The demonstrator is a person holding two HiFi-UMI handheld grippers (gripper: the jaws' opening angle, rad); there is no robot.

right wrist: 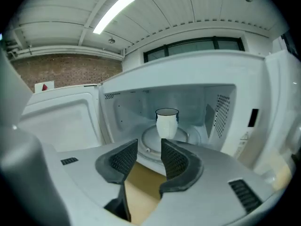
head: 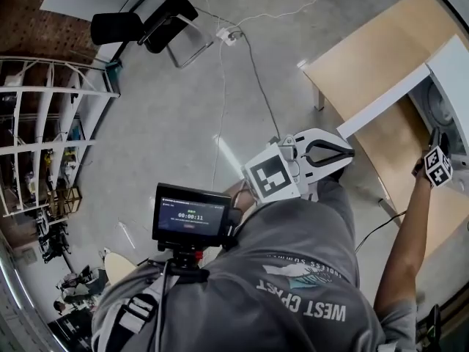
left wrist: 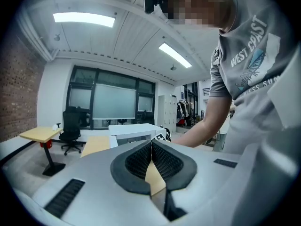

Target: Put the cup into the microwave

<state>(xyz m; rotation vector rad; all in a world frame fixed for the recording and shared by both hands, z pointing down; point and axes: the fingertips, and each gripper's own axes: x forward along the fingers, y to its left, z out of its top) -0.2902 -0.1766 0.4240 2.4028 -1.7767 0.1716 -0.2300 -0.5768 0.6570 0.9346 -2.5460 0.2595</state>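
A white cup (right wrist: pixel 166 123) with a dark rim stands upright on the glass turntable (right wrist: pixel 155 138) inside the white microwave (right wrist: pixel 221 114). The microwave's door (right wrist: pixel 61 119) is swung open to the left. My right gripper (right wrist: pixel 149 147) is open just in front of the opening, and nothing is between its pads. The cup stands clear of it, further in. In the head view, the right gripper (head: pixel 437 147) reaches to the microwave (head: pixel 448 68) at the right edge. My left gripper (head: pixel 347 152) hangs near my waist. In its own view the left gripper (left wrist: pixel 151 143) is shut and empty.
The microwave rests on a light wooden table (head: pixel 374 57), with its open door (head: pixel 381 101) jutting over it. A black office chair (head: pixel 146 20) and a cable (head: pixel 249 57) are on the grey floor. White shelving (head: pixel 44 123) stands at the left. A small monitor (head: pixel 192 215) sits at my chest.
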